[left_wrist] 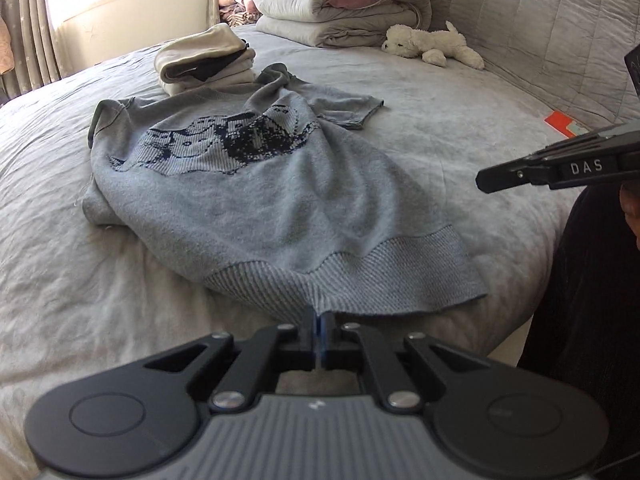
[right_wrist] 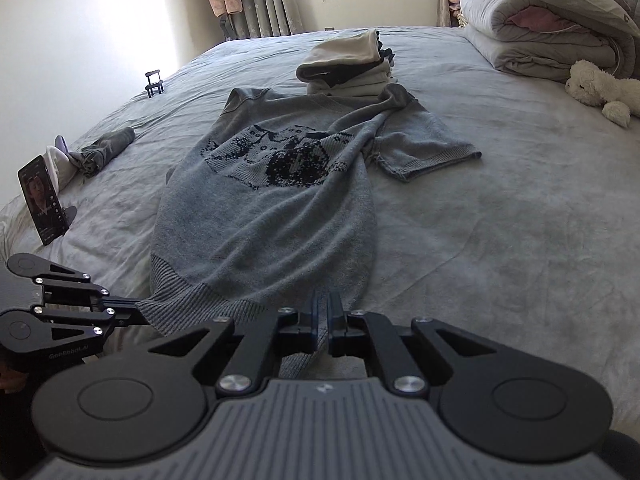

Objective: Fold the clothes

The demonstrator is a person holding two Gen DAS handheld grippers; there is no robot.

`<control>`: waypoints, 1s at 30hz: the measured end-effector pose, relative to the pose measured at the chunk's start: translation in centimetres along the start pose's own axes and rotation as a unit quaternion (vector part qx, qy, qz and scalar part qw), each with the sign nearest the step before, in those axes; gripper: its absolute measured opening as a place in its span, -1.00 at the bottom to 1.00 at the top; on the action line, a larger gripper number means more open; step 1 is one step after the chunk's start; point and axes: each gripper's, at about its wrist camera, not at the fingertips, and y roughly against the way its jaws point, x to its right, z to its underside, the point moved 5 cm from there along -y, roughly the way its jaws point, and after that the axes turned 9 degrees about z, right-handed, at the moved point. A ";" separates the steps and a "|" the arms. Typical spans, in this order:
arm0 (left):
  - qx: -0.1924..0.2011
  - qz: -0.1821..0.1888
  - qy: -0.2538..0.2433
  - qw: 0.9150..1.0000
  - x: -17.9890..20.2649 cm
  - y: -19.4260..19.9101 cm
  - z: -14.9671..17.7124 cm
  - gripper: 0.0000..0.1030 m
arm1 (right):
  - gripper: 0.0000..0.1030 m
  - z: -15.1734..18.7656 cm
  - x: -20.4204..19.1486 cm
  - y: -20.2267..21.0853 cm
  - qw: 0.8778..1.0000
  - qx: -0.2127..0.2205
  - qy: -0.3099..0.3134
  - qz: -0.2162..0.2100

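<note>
A grey knitted sweater (left_wrist: pixel 260 200) with a dark animal pattern lies loosely spread and rumpled on the bed, its ribbed hem nearest me. My left gripper (left_wrist: pixel 319 320) is shut on the hem, which puckers at the fingertips. The right wrist view shows that gripper (right_wrist: pixel 138 312) at the hem's left corner of the sweater (right_wrist: pixel 260 220). My right gripper (right_wrist: pixel 322 312) is shut, with the hem's right end lying under it. From the left wrist view, the right gripper (left_wrist: pixel 482 180) hangs above the bed with no cloth at its tip.
A stack of folded clothes (left_wrist: pixel 208 60) sits beyond the sweater. Folded duvets (left_wrist: pixel 340 12) and a white plush dog (left_wrist: pixel 432 46) lie at the back. A propped phone (right_wrist: pixel 42 204) and a dark rolled garment (right_wrist: pixel 108 148) are at left. A person's dark clothing (left_wrist: pixel 580 320) is at right.
</note>
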 end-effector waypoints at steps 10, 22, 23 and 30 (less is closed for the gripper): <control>0.072 0.024 -0.001 0.997 -1.0 -2.0 -8.5 -0.97 | -0.02 -1.7 -2.8 -0.9 0.999 0.020 0.031 -0.028; 0.076 0.015 0.067 0.995 -6.8 -9.6 -15.0 -0.97 | -0.02 -4.9 -2.0 -4.6 0.999 0.004 0.048 0.004; 0.073 0.009 0.072 0.995 -7.5 -10.4 -15.3 -0.97 | -0.02 -5.1 -1.9 -5.0 0.999 0.002 0.047 0.003; 0.036 -0.019 0.124 0.991 -12.2 -15.4 -15.3 -0.91 | -0.02 -6.6 -2.2 -8.0 0.999 -0.017 0.039 -0.004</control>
